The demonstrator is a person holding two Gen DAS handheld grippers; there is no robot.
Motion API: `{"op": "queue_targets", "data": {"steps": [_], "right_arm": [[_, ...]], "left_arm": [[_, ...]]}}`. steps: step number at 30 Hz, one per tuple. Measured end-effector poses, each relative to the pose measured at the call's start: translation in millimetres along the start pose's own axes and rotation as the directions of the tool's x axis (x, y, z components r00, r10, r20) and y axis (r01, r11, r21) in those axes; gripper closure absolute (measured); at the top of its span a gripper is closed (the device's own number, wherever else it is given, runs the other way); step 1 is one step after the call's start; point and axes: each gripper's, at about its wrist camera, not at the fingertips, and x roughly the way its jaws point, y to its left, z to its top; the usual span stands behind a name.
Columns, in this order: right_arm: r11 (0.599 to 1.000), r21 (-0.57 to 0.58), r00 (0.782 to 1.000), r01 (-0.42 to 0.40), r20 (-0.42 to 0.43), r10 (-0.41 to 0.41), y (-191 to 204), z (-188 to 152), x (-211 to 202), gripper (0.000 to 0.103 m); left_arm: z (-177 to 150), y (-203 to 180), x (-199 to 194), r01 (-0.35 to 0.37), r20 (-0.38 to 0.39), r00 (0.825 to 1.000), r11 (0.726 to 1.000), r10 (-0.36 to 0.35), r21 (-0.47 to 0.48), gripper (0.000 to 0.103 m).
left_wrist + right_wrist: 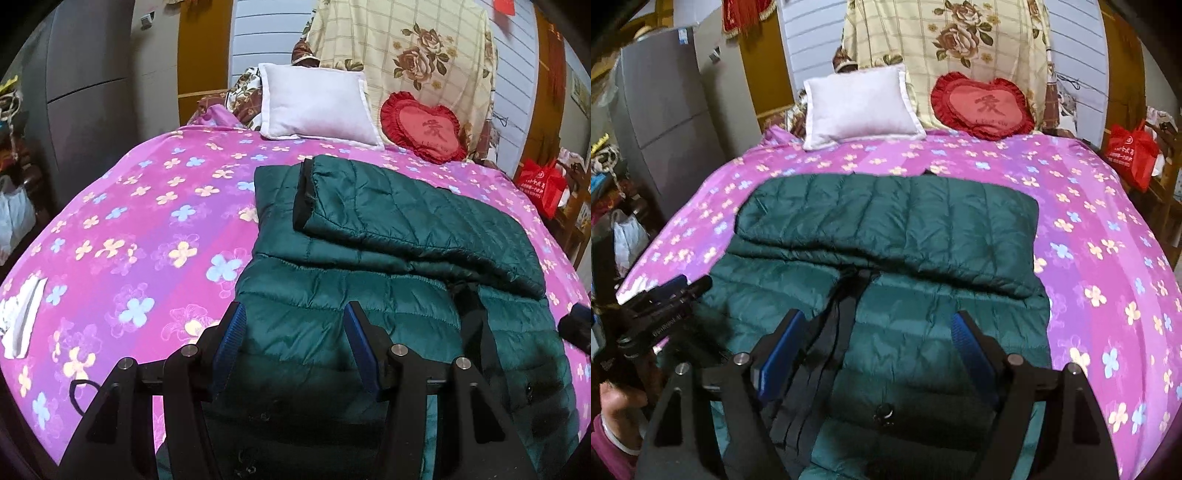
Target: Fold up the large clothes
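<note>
**Green puffer jacket half folded on the bed, both grippers hanging over it with nothing in them**

Left wrist view first: the left gripper (295,314) sits over the near left part of the dark green quilted puffer jacket (369,295), blue pads spread apart with only air and fabric below, not pinching anything. The jacket lies on the pink and purple flowered bedsheet (129,221), right of centre. One quilted sleeve (406,221) is folded across the body, its black cuff pointing far left. At the far end of the bed a white rectangular pillow (314,107) leans next to a red heart-shaped frilly cushion (424,129), with a cream rose-print blanket (406,48) draped behind them. A red shopping bag (543,184) sits off to the far right. The tip of the other tool pokes in at the right edge

Right wrist view: the right gripper (879,321) hangs over the near middle of the jacket, jaws wide and empty, straddling the black front strip (834,332). The folded sleeve runs across the far side. The left tool shows at the near left, held by a hand (617,410) in a magenta sleeve
</note>
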Motion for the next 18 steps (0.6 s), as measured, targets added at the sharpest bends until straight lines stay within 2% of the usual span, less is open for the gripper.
{"op": "queue_targets", "data": {"steps": [4, 8, 18], "right_arm": [[1.000, 0.009, 1.000, 0.010, -0.007, -0.010, 3, -8, 10, 0.019], [0.999, 0.028, 1.000, -0.015, -0.017, 0.015, 9, -12, 19, 0.019], [1.000, -0.011, 1.000, -0.015, 0.000, 0.015, 28, -15, 20, 0.019]], "left_arm": [[1, 2, 2, -0.014, 0.013, 1.000, 1.000, 0.013, 0.013, 0.066], [0, 1, 4, -0.025, 0.006, 1.000, 0.999, 0.025, 0.035, 0.066], [-3, -3, -4, -0.028, 0.015, 1.000, 0.998, 0.027, 0.060, 0.066]]}}
